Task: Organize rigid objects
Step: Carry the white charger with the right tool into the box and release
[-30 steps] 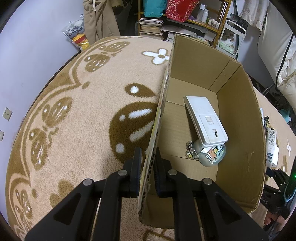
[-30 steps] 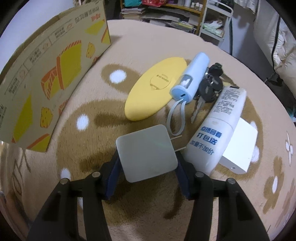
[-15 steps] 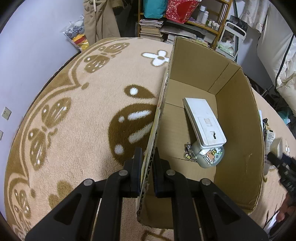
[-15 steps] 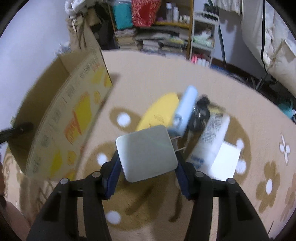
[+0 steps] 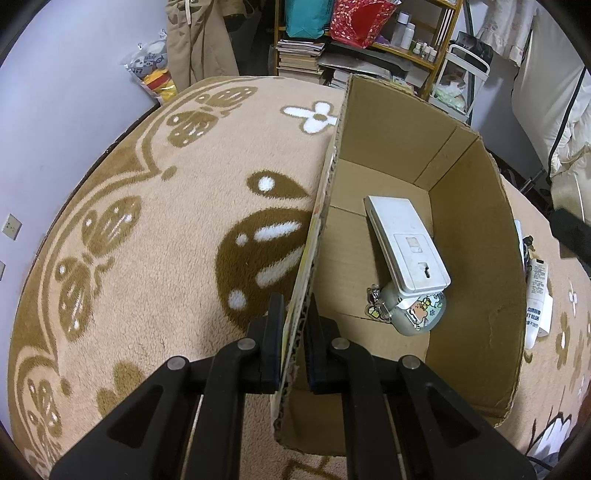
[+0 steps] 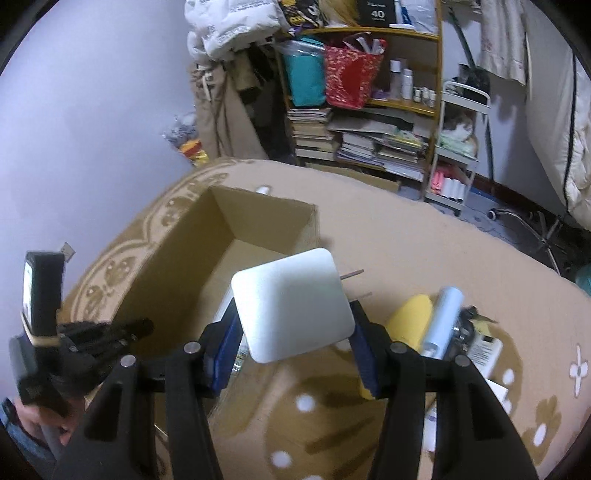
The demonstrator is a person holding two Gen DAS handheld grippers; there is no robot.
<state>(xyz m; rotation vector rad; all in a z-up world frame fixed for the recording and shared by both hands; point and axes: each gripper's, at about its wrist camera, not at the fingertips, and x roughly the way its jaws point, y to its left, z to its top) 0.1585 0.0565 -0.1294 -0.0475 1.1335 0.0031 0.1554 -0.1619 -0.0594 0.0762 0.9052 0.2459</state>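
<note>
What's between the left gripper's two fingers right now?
In the left wrist view, the left gripper is shut on the cardboard box's left wall; only that corrugated edge sits between its pads.

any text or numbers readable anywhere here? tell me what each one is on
"40": white number on a black box on top of the shelf, right wrist view.
White tube on the rug beside the cardboard box: printed characters, too small to read.
Round case inside the cardboard box: cartoon stickers, no legible words.
White square block in the right hand-held gripper: blank face.
</note>
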